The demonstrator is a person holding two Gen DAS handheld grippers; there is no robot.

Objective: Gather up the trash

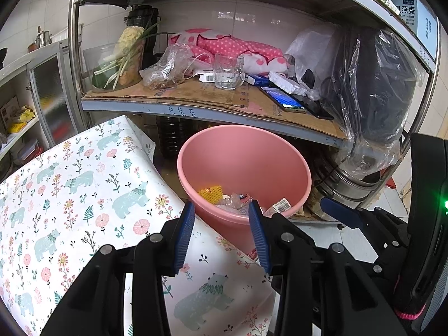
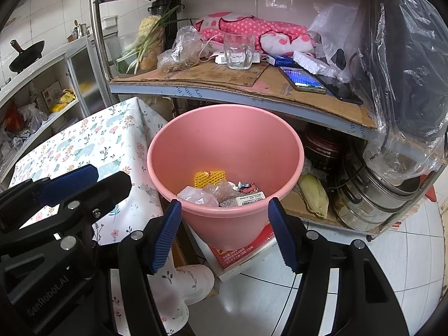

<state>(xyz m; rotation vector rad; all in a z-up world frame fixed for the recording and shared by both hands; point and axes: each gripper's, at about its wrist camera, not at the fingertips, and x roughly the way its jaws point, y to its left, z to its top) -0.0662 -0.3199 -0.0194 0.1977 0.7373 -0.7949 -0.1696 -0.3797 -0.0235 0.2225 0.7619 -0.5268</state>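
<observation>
The pink bucket (image 2: 224, 151) stands on the floor under the metal shelf (image 2: 252, 98), just beside the desk with the bear-and-flower cloth (image 2: 106, 140), and the trash lies at its bottom: a yellow foam net (image 2: 209, 178), crumpled clear plastic (image 2: 201, 194), a small foil wrapper (image 2: 246, 187) and a white barcode label (image 2: 250, 198). My right fingers (image 2: 224, 233) stand apart with nothing between them, framing the bucket's near rim from above. My left fingers (image 1: 221, 235) are also apart and empty, narrower than the right, over the corner of the desk cloth (image 1: 84, 196) with the bucket (image 1: 243, 162) just beyond. From the right camera I see my left gripper's blue pad (image 2: 70, 180) at the left edge; from the left camera my right gripper's blue pad (image 1: 340, 214) shows at the right. Only the right view shows the red carton (image 2: 240, 249) under the bucket, a corn cob in its husk (image 2: 312, 196) beside it and the dark red rice cooker (image 2: 322, 151) behind. Both views show the steel steamer pot (image 2: 372, 201) to the right, and on the cardboard-lined shelf a glass mug (image 2: 239, 50), a lit phone (image 2: 302, 79), a pink dotted cloth (image 2: 252, 29) and spring onions in a clear container (image 2: 140, 50). Only the left view reaches the upper shelf with its oat box (image 1: 411, 14).
</observation>
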